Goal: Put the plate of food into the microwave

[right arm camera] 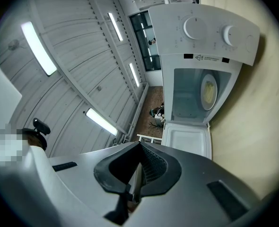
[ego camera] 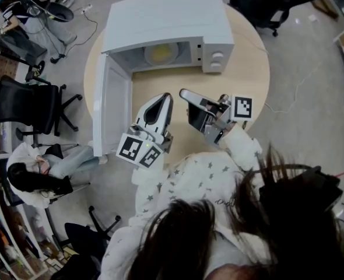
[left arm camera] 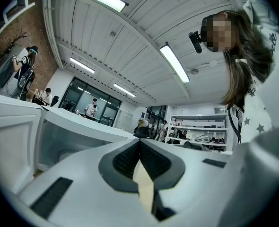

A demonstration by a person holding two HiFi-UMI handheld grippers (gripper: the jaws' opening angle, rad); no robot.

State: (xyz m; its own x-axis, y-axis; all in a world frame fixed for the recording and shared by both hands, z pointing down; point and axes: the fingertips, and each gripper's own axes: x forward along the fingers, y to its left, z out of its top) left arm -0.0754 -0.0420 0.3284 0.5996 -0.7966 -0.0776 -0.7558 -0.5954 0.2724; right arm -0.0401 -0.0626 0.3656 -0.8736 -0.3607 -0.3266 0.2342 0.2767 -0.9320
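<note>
The white microwave stands at the far side of the round table with its door swung open to the left. A plate of yellowish food sits inside the cavity. The right gripper view also shows the plate in the cavity. My left gripper, white, hovers over the table in front of the microwave, jaws shut and empty. To its right, my dark right gripper is also shut on nothing. Both point up and toward the microwave. In their own views, the left gripper and right gripper show their jaws meeting.
The round beige table has bare surface in front of the microwave. The open door stands out on the left side. Office chairs and a seated person are on the floor to the left.
</note>
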